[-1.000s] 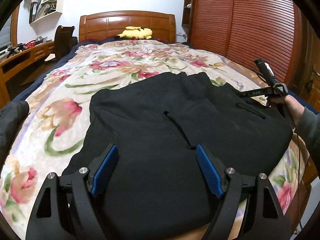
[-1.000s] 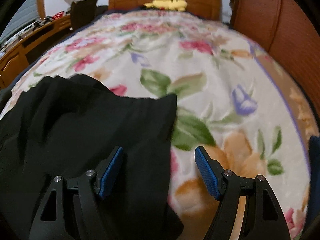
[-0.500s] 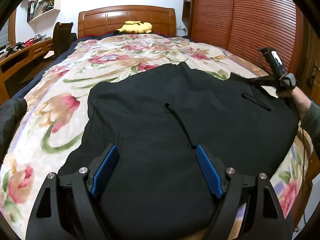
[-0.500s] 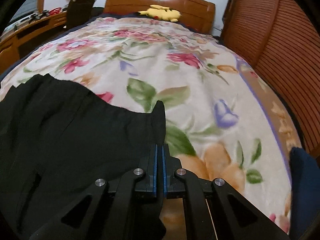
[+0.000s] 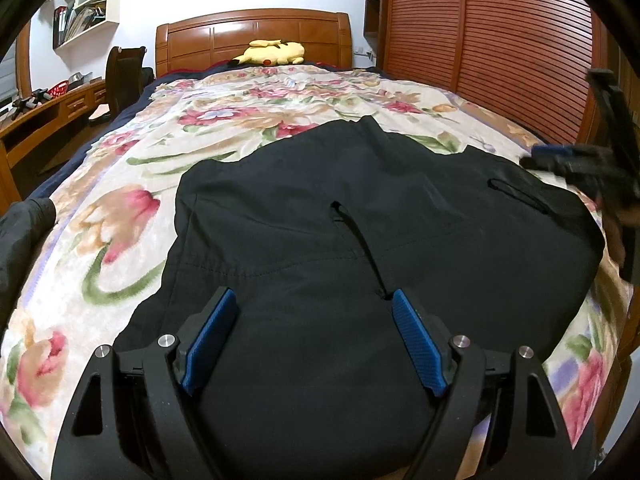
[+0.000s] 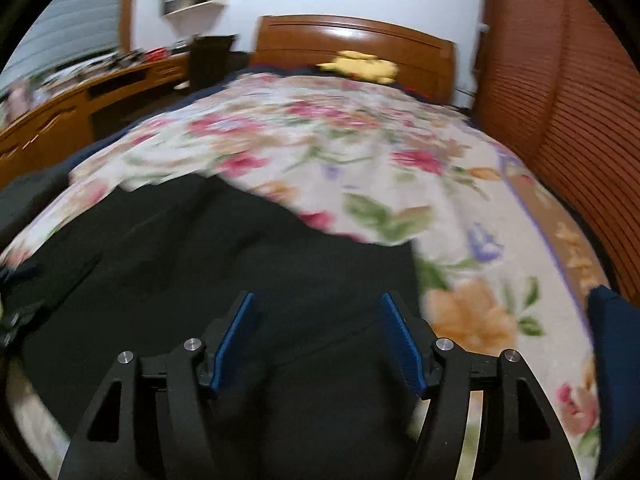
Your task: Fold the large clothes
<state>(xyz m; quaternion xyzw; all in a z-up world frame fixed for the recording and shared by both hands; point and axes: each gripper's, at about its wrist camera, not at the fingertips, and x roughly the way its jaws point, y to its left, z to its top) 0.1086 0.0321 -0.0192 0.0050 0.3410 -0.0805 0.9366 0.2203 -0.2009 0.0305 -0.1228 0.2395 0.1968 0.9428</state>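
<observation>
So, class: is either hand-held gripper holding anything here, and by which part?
Nothing is held. The left hand-held gripper and the right hand-held gripper are both open above the black trousers.

Bed (image 5: pixel 120 216) surface beyond the black garment (image 5: pixel 360 240) lies open up to the yellow plush toy (image 5: pixel 272 53) at the headboard edge; slatted wardrobe (image 5: pixel 480 48) bounds the right edge.

one black garment (image 5: pixel 360 248), one plush toy (image 5: pixel 274 53), two tongs (image 5: pixel 312 318)
</observation>
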